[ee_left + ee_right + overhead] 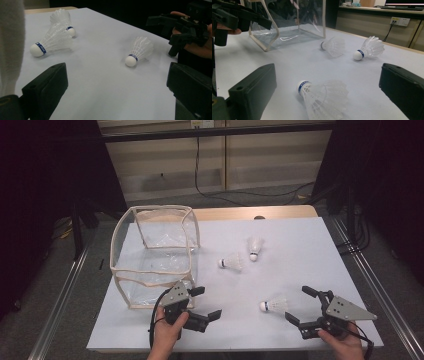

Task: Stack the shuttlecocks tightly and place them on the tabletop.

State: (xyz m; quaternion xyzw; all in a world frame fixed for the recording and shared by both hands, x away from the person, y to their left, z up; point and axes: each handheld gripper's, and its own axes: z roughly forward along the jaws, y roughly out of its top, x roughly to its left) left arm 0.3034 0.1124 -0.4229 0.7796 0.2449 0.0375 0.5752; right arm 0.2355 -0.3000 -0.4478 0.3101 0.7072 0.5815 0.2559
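Three white feathered shuttlecocks, the nearest (274, 304) at lower right, each with a blue band by a white cork, lie on a white table sheet (300, 245). A clear plastic box with cream edging (155, 255) stands upper left. Both grippers are black with grey plates.

The high view looks from above the near edge of the tabletop (300, 235), forward and down, and takes in all of it up to the far edge and the floor behind. The left gripper view sits low, close to the surface near the near left corner, and faces across toward the right edge; the right tongs (175, 32) stand at its far right. The right gripper view is also low, by the near right corner, facing the far left corner. All three views share the middle, where the nearest shuttlecock (273, 304) (138, 50) (322, 98) lies.
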